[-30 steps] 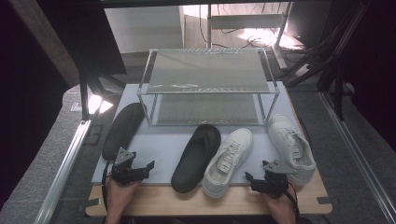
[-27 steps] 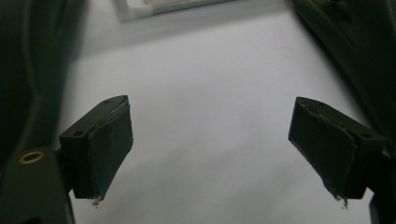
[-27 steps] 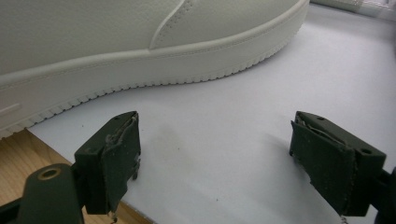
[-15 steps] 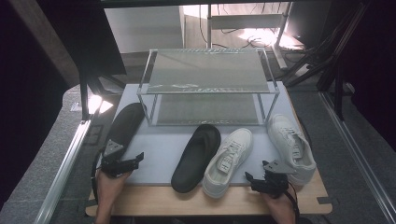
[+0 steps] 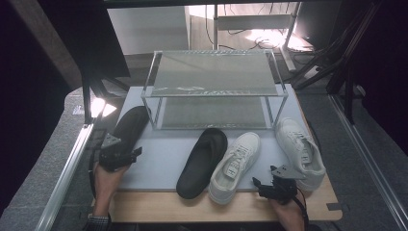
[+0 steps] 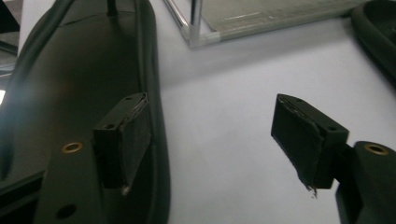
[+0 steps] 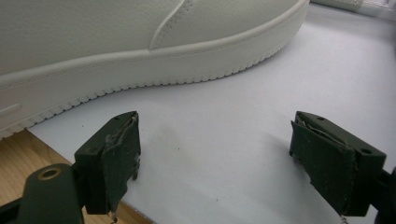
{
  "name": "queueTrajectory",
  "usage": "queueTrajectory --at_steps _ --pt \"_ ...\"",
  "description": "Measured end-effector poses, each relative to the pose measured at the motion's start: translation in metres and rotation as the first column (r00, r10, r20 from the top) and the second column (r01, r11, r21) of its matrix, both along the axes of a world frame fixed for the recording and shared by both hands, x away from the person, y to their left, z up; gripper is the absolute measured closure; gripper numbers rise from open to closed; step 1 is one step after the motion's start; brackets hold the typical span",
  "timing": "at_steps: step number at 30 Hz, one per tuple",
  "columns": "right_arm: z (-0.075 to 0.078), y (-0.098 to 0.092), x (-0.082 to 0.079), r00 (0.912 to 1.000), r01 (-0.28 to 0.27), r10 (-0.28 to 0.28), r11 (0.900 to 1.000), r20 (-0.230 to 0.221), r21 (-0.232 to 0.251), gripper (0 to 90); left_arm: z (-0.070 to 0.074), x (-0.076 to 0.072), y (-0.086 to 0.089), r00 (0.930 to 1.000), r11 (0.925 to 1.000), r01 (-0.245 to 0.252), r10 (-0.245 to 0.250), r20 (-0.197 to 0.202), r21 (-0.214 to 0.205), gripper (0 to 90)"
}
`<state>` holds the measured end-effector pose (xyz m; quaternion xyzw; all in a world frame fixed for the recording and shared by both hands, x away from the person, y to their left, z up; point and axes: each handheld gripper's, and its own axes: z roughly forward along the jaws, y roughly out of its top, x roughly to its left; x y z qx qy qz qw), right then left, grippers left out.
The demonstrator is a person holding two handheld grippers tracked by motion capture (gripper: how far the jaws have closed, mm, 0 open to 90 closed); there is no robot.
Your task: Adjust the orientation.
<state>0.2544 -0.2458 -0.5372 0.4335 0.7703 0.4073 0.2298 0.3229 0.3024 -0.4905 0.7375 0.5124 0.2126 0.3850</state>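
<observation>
Two black slippers, two white sneakers

A: In your high view, where does the light come from?

B: From behind the table: a hot glare patch burns out on the floor at the far top, and a second bright spot sits at the left edge. Your surroundings fall to near black, and the picture is soft and grainy.

A: And your gripper views?

B: Even, diffuse light on the pale mat. Your left gripper view blurs the near black slipper; your right gripper view shows the white sneaker fairly sharp, with a soft shadow beneath.
</observation>
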Motion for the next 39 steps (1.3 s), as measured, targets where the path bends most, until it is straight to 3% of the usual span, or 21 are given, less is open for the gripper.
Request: queueTrajectory --at_steps 5,10,20,39 --pt "0.000 0.000 0.000 1.0000 0.000 0.000 1.0000 0.000 0.000 16.4 0.001 0.007 0.005 0.9998 0.9996 -0.019 0.019 -0.002 -0.020 35.3" --pt "0.000 0.000 0.000 1.0000 0.000 0.000 1.0000 0.000 0.000 16.4 0.001 0.018 0.010 0.9990 0.9990 -0.044 0.043 -0.014 -0.011 41.4" --pt "0.000 0.000 0.000 1.0000 0.000 0.000 1.0000 0.000 0.000 16.4 -0.004 0.040 0.017 0.9962 0.9970 -0.070 0.069 -0.053 -0.031 54.8" --pt "0.000 0.000 0.000 1.0000 0.000 0.000 1.0000 -0.001 0.000 16.4 -0.007 0.062 0.021 0.9914 0.9956 -0.091 0.088 -0.097 -0.024 63.6"
